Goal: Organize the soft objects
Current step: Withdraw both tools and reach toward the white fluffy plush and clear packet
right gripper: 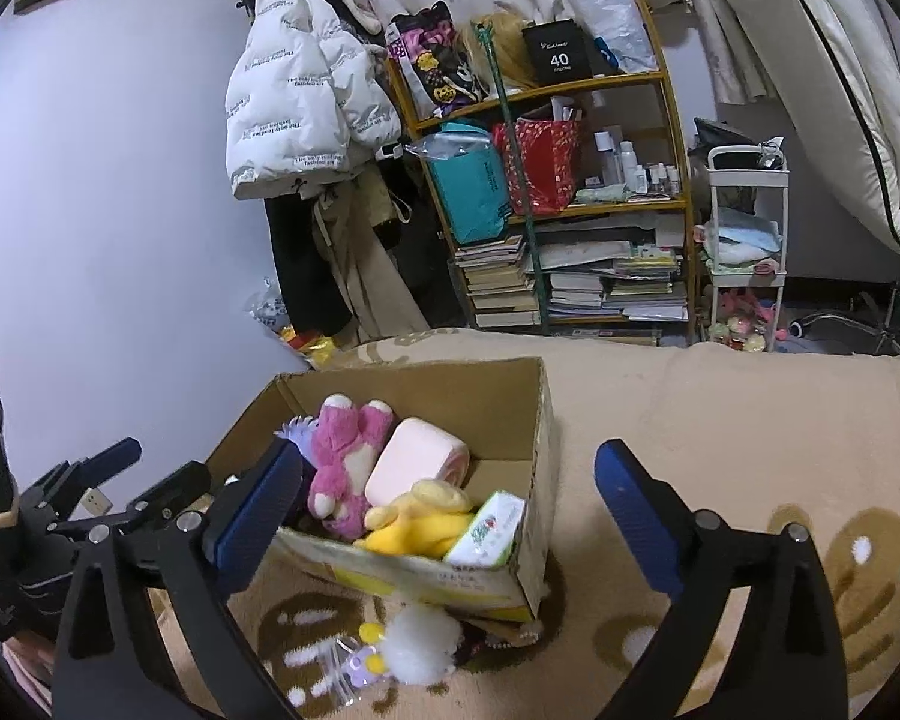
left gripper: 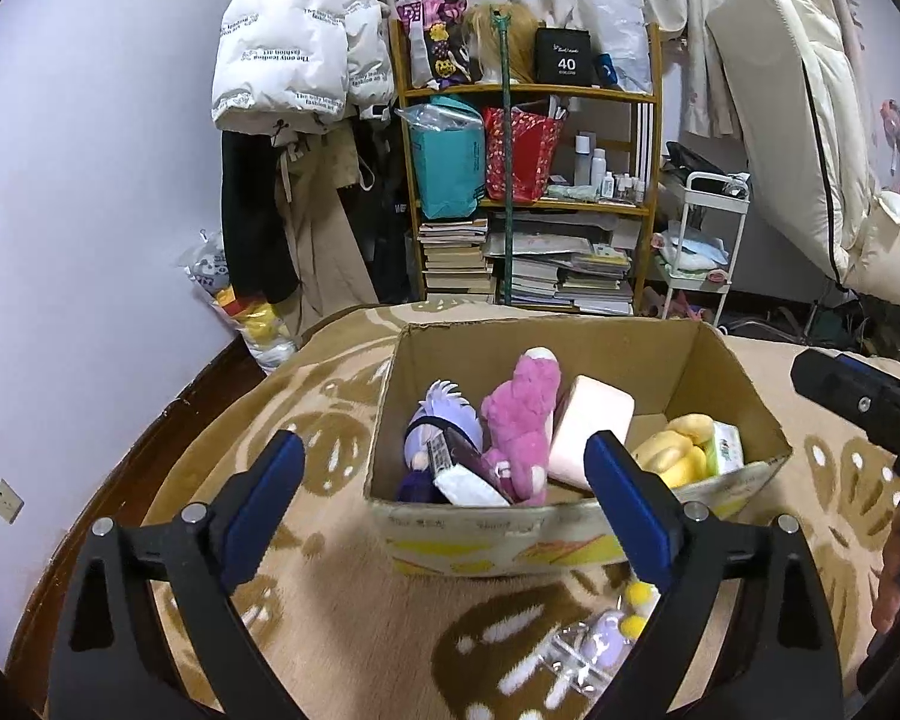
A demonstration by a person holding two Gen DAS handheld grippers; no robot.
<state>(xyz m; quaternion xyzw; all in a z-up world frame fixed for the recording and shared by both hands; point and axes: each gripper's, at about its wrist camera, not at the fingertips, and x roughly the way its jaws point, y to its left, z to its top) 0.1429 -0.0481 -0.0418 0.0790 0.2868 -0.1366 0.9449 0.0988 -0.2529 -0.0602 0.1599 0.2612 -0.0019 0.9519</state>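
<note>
Both tools wide open, nothing between the blue pads: left gripper (left gripper: 444,483) spread just short of the cardboard box (left gripper: 678,354), right gripper (right gripper: 450,501) spread with its left finger (right gripper: 258,510) overlapping the box's near left corner and its right finger over bare blanket (right gripper: 720,420). Ahead of both, inside the box and packed close: pink plush (left gripper: 519,420) upright near the middle, purple-haired doll (left gripper: 441,420) to its left with the lower body lost behind the box wall, pale pink foam block (left gripper: 591,426) leaning to its right, yellow plush (left gripper: 672,450) partly masked by the left gripper's right finger, tissue pack (right gripper: 489,528) wedged at the near right corner. A dark flat item with a white label across the doll – too unclear to name. Below the tools, outside the box on the blanket: white fluffy pompom (right gripper: 420,639) touching the front wall, small purple toy (right gripper: 360,669) in clear wrapping just beside it, cut by the finger frame in the left view. A dark patch under the box's near corner – unreadable. Far right edge of the left view: part of the other tool and a sliver of a hand (left gripper: 891,570), mostly cut off.
</note>
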